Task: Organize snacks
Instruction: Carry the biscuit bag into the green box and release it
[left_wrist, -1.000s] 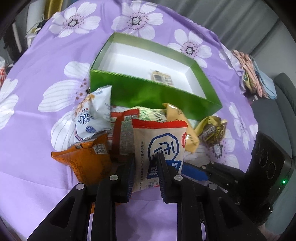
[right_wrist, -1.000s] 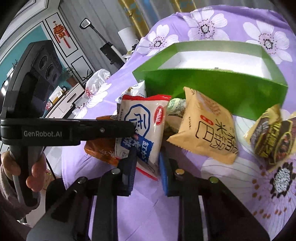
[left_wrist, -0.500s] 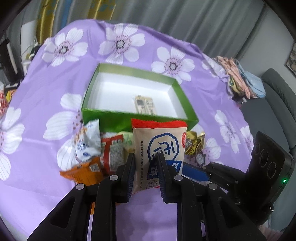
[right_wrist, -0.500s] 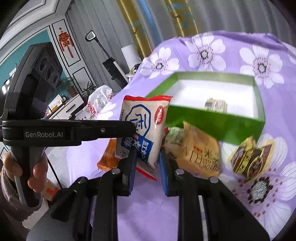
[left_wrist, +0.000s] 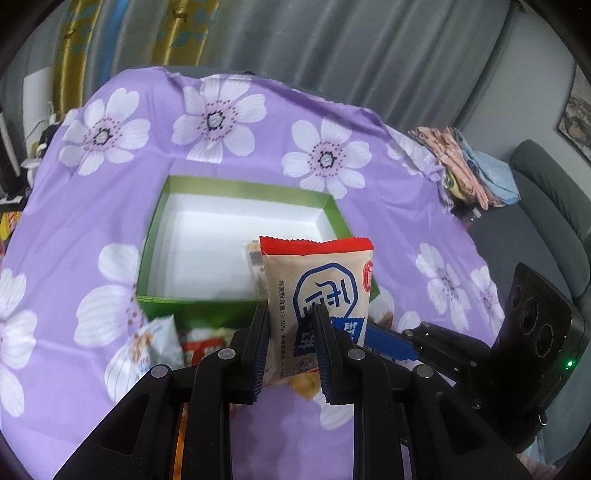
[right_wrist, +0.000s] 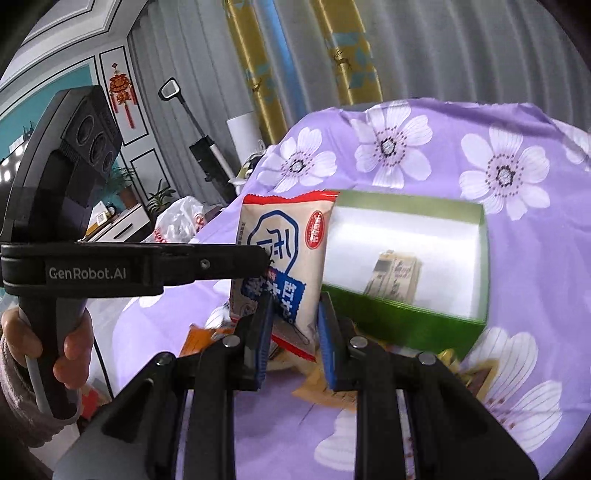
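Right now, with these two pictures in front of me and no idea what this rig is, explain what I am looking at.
There is no robot here. A person holds a hand-operated clamp with two fingers in each hand, and a wide-angle camera on each clamp looks forward along its fingers. One picture comes from the left gripper, the other from the right gripper. In the right view the left clamp shows from the side, with the person's hand on its handle. Both grippers are shut on the same snack packet, beige with a red top and blue print, held up above the purple flowered cloth. Behind it stands an open green box with a white inside and one small packet in it. More snack packets lie on the cloth in front of the box.
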